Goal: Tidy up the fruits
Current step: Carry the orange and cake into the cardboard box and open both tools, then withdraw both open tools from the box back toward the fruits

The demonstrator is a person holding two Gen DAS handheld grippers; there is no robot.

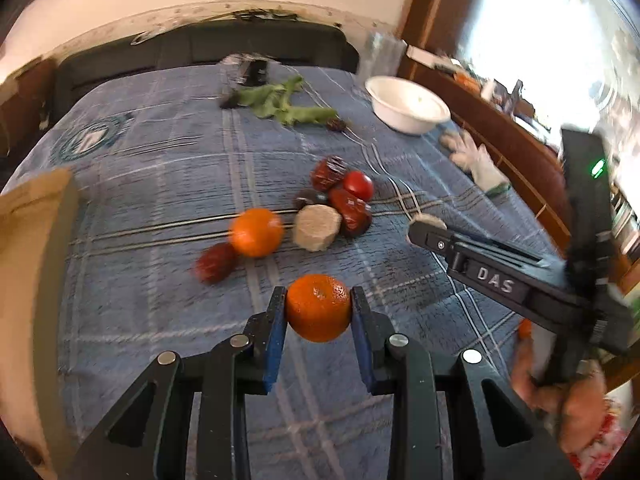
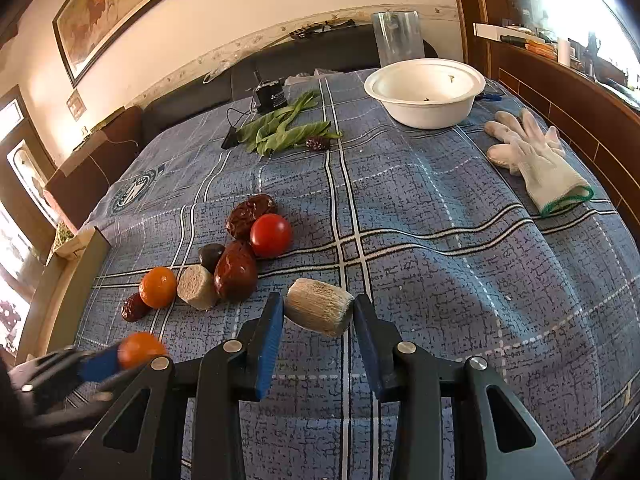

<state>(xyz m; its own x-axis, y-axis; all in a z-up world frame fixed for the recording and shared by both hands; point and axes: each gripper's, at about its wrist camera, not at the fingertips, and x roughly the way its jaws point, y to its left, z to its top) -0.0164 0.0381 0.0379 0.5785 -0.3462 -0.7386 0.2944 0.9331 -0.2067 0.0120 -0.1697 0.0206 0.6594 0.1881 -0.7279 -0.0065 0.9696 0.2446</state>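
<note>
Fruits: a loose cluster lies mid-cloth on the blue plaid tablecloth (image 2: 420,208), with two pieces already in the grippers.
Mandarin in hand (image 1: 318,307): clamped across its middle by the left gripper (image 1: 319,304), both blue pads touching its sides; it seems lifted just clear of the cloth.
Pale cylinder (image 2: 319,312): a fibrous, tan, cut piece lying sideways between the jaws of the right gripper (image 2: 319,314); the pads meet its two ends, so it looks gripped.
Second mandarin (image 2: 158,286): rests on the cloth beside another pale cut piece (image 2: 197,287) and a wrinkled red date (image 2: 134,307).
Tomato (image 2: 271,235): sits touching the large dates (image 2: 236,276) in the cluster.
White bowl (image 2: 426,92): near the far edge, well apart from the cluster; a likely destination.
Handling, mandarin: probably light, round, slightly soft-skinned; it would roll if set down carelessly. A hold across the widest part, as here, suits it.
Handling, cylinder: likely light and stiff, rough enough not to slip.
Handling, tomato: smooth, easily bruised; gentle pressure advised.
Handling, dates: small, wrinkled, firm; best taken across the short axis.
</note>
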